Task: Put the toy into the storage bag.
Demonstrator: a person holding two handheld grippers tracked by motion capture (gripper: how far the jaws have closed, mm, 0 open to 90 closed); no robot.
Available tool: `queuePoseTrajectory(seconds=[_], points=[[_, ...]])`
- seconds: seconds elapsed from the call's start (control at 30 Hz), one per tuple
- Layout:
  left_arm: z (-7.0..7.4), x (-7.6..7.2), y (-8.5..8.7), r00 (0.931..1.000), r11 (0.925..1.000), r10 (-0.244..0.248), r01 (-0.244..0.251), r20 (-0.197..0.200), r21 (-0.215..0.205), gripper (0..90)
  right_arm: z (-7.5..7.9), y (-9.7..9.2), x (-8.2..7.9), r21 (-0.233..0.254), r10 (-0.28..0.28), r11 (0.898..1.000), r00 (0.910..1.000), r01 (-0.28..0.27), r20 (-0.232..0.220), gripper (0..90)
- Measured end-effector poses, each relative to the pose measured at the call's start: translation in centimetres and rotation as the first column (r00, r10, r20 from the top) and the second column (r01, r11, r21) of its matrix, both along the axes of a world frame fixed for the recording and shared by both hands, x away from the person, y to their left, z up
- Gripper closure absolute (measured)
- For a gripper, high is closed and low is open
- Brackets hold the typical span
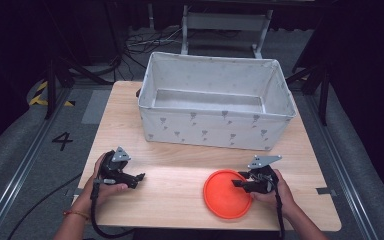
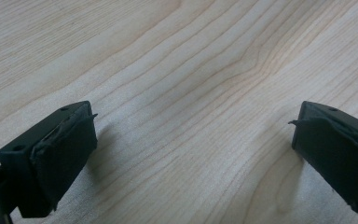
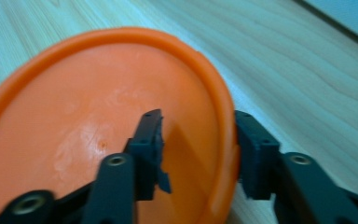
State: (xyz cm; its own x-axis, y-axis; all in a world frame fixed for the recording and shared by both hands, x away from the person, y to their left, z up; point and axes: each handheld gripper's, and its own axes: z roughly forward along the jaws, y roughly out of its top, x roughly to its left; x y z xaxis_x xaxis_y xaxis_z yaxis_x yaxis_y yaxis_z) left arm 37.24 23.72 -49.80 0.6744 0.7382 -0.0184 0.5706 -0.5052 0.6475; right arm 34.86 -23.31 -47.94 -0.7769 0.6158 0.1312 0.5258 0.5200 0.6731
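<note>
An orange round plate (image 1: 225,196) lies flat on the wooden table (image 1: 175,160) at the front right. My right gripper (image 1: 240,184) reaches over the plate's right edge. In the right gripper view the orange plate (image 3: 74,116) has its raised rim between the jaws of the right gripper (image 3: 196,128): one jaw is inside the dish and the other is against the outside of the rim. A gap remains on the inner side, so the gripper is open. My left gripper (image 1: 140,177) rests at the front left, open (image 2: 193,135) over bare wood with nothing between its jaws.
A large white fabric bin (image 1: 205,127) with small grey marks stands at the back of the table with nothing inside that I can see. Bare wood lies between the two grippers. The table's front edge runs just behind both hands.
</note>
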Motion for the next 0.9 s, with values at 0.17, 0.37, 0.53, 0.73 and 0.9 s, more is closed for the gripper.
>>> queuePoseTrajectory(seconds=[0.17, 0.37, 0.53, 0.73, 0.9], points=[[0.0, 0.0, 0.0, 1.0000, 1.0000, 0.000, 0.000, -0.001, 0.000, 0.2, 0.7, -0.4, -0.1, 0.037, 0.008, 0.999, 0.9999, -0.009, 0.006, 72.5], [0.0, 0.0, 0.0, 1.0000, 1.0000, -0.002, 0.002, 0.000, -0.001, 0.2, 2.6, -0.8, -0.6, 0.097, 0.053, 0.994, 0.9976, -0.057, 0.045, 79.6], [0.0, 0.0, 0.0, 1.0000, 1.0000, -0.001, 0.001, 0.000, 0.000, 0.2, 5.2, -0.7, -1.8, 0.097, 0.099, 0.989, 0.9868, -0.112, 0.128, 81.9], [0.0, -0.1, 0.0, 1.0000, 1.0000, 0.005, -0.005, -0.002, -0.004, 0.3, 8.4, -0.8, -3.1, -0.026, 0.124, 0.992, 0.9608, -0.121, 0.248, 82.2], [0.0, -0.1, 0.0, 1.0000, 1.0000, 0.006, -0.006, 0.003, -0.006, 0.5, 10.2, -1.7, -2.9, -0.059, 0.106, 0.994, 0.9515, -0.093, 0.289, 82.3]])
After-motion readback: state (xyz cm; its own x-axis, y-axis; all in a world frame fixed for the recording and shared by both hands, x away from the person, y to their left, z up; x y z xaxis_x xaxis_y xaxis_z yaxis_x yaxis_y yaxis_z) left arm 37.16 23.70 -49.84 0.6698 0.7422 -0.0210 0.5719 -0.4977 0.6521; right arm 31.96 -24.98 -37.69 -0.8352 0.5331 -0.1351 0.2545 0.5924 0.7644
